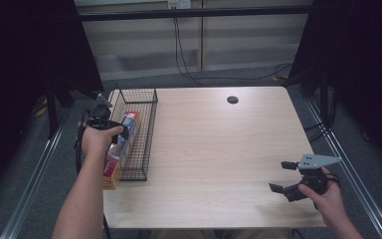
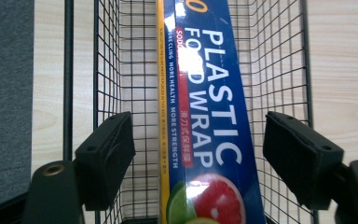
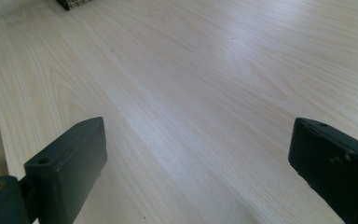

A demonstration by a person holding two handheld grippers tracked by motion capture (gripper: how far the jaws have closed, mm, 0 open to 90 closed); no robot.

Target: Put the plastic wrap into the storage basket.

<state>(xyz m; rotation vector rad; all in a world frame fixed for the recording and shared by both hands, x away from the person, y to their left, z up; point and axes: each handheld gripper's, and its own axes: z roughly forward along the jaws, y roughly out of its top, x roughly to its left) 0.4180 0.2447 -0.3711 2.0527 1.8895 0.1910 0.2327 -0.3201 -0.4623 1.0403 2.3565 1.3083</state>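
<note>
Wrap box laid in basket

The box [image 2: 209, 135] is straddled, untouched, by the left hand-held gripper [image 2: 198, 154] at the counter's [image 1: 219, 149] left edge; the right hand-held gripper [image 1: 284, 175] is held wide, empty.

Glossy cardboard plastic wrap box [image 2: 209, 140], black wire-mesh metal basket [image 1: 146, 132], smooth pale matt wood table [image 1: 219, 149]

Plastic wrap box [image 1: 120, 149] in wire basket [image 1: 146, 130]

"PLASTIC FOOD WRAP" on blue box [image 2: 214, 140]
</note>
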